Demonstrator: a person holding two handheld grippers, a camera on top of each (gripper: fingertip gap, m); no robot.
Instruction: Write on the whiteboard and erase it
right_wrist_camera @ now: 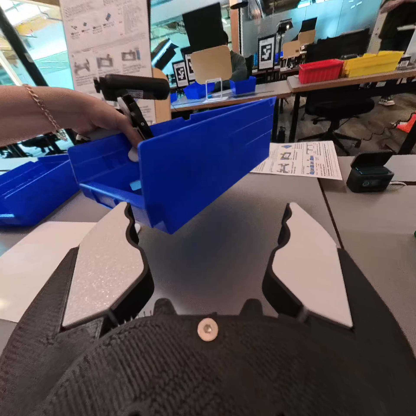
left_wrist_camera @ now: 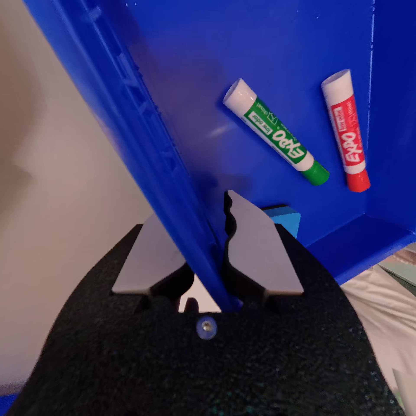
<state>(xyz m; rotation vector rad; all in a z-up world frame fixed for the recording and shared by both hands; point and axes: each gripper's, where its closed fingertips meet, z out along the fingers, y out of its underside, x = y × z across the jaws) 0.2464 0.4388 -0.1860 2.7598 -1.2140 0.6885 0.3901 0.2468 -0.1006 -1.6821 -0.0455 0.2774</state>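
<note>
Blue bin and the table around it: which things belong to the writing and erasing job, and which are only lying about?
For the job:
- blue bin, tilted, held by the left gripper
- green marker
- red marker
- light blue eraser
- white board

Lying about:
- second blue bin
- printed sheet
- black case

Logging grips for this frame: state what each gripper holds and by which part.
The left gripper is shut on the blue bin, pinching its side wall at the rim, and the bin hangs tilted. The right gripper is open, holding nothing.
</note>
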